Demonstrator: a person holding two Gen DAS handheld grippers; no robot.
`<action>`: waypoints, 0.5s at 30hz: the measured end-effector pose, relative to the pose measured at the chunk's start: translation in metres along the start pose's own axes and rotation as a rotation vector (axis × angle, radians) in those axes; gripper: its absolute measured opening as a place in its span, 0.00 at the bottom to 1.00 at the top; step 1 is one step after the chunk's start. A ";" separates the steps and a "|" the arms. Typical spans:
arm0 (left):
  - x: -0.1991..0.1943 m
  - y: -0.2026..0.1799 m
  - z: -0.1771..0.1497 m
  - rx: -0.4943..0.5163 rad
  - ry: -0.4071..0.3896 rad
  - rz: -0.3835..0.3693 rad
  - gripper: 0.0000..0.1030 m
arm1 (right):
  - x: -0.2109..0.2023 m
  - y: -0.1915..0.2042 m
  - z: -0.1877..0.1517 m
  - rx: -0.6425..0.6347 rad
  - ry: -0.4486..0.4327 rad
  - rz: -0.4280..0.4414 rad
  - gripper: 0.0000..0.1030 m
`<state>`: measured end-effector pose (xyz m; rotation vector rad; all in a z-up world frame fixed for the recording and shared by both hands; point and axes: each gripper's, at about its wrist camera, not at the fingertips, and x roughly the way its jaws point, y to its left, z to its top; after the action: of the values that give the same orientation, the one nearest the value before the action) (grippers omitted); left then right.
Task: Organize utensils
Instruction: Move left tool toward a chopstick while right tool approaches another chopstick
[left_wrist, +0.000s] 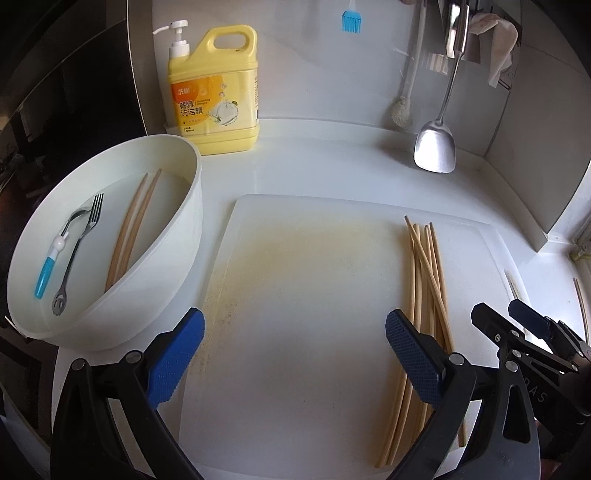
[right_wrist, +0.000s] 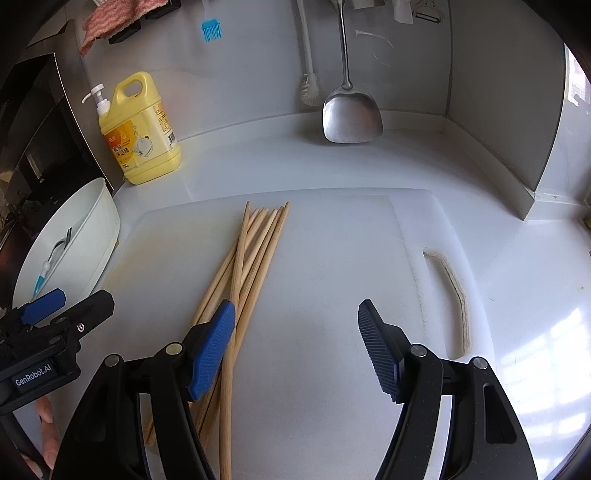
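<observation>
Both cameras are looking steeply down and forward from close above a white cutting board (left_wrist: 306, 295) on a white counter. The left wrist view is sitting toward the board's left side, taking in the white basin (left_wrist: 110, 325) at its left edge. The right wrist view is sitting further right, reaching the board's handle slot (right_wrist: 452, 299). Both are sharing the bundle of chopsticks (left_wrist: 428, 280) (right_wrist: 255, 254), the yellow detergent bottle (left_wrist: 218, 99) (right_wrist: 142, 136) and the hanging metal spatula (left_wrist: 436, 147) (right_wrist: 351, 114), and each is catching the other gripper at its edge.
</observation>
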<state>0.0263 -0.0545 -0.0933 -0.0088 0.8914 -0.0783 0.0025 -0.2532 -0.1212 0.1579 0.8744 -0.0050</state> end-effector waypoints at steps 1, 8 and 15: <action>0.003 0.001 -0.001 -0.017 0.002 -0.010 0.94 | 0.002 0.001 0.000 -0.001 -0.005 0.000 0.64; 0.015 0.002 -0.003 -0.036 0.001 -0.025 0.94 | 0.018 0.013 -0.003 -0.031 -0.016 -0.012 0.64; 0.019 0.004 0.002 -0.037 0.007 -0.047 0.94 | 0.028 0.017 -0.008 -0.054 0.004 -0.042 0.64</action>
<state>0.0398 -0.0523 -0.1074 -0.0644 0.8996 -0.1057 0.0156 -0.2334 -0.1447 0.0892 0.8813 -0.0201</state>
